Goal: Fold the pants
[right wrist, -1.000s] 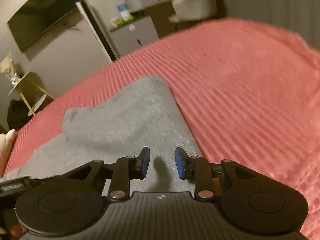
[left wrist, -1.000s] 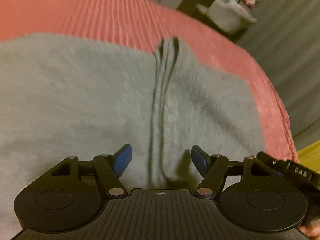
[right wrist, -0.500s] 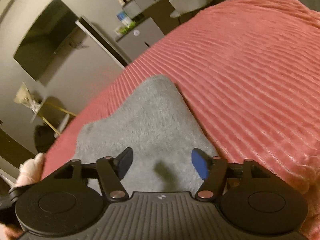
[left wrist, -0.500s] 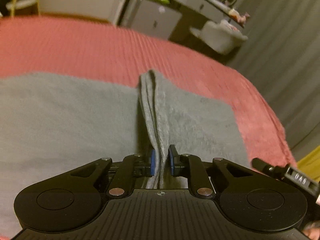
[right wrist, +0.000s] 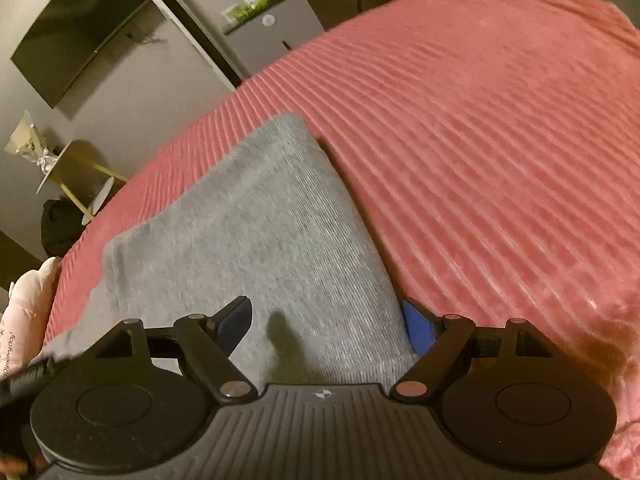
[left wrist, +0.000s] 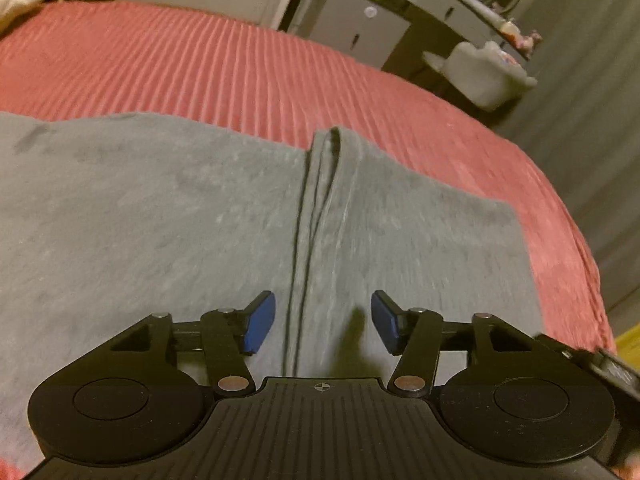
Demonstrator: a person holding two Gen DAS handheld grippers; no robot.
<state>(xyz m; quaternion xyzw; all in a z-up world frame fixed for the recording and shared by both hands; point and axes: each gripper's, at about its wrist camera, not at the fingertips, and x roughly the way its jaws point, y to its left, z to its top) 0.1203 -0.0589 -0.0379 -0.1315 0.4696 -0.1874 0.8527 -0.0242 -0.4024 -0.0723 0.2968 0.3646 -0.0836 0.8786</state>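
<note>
Left claw [left wrist: 323,322] released pants [left wrist: 160,220], opening | right claw [right wrist: 328,326] opening | ribbed red bedspread [left wrist: 224,64]

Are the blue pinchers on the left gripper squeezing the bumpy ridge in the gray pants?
Apart. The left wrist view shows the left gripper opening, its blue pads either side of the ridge in the gray pants, cloth showing in both gaps.

My right gripper [right wrist: 326,322] hangs over the near end of the grey pants [right wrist: 256,236], jaws opening, nothing pinched. Pants lie flat on the ribbed red bedspread [right wrist: 480,128]; their right edge runs just inside my right fingertip.
</note>
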